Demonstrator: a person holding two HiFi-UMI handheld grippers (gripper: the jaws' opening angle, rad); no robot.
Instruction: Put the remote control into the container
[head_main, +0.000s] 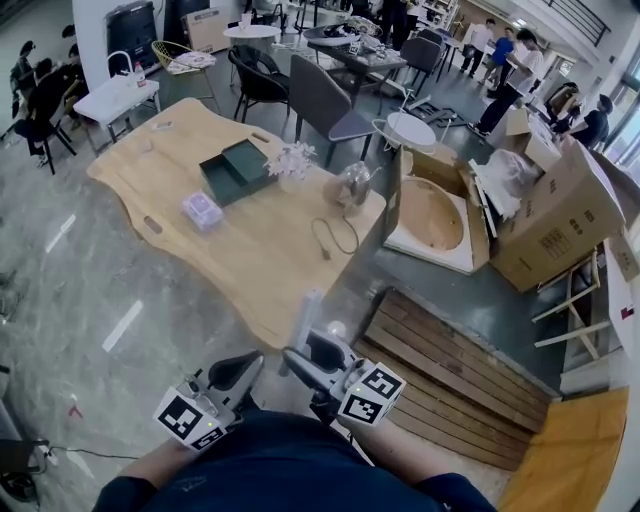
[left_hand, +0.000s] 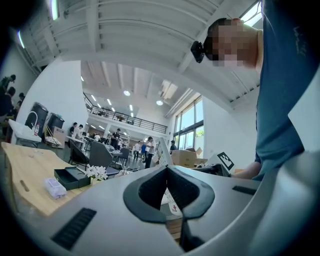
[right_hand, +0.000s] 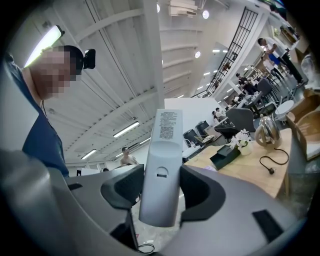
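A light grey remote control (right_hand: 162, 165) stands upright between the jaws of my right gripper (right_hand: 159, 186), which is shut on it. From the head view the remote (head_main: 304, 323) rises from the right gripper (head_main: 312, 352), held near my body just off the table's near edge. The container, a dark green open box (head_main: 237, 170), sits far off on the wooden table (head_main: 250, 260); it also shows small in both gripper views (left_hand: 70, 176) (right_hand: 225, 155). My left gripper (head_main: 236, 372) hangs beside the right one, its jaws (left_hand: 172, 192) shut with nothing held.
On the table are a small lavender box (head_main: 202, 210), white flowers in a pot (head_main: 293, 160), a glass kettle (head_main: 352, 185) and a black cable (head_main: 335, 240). Open cardboard boxes (head_main: 540, 215) and a wooden pallet (head_main: 450, 370) lie to the right. Chairs and people fill the back.
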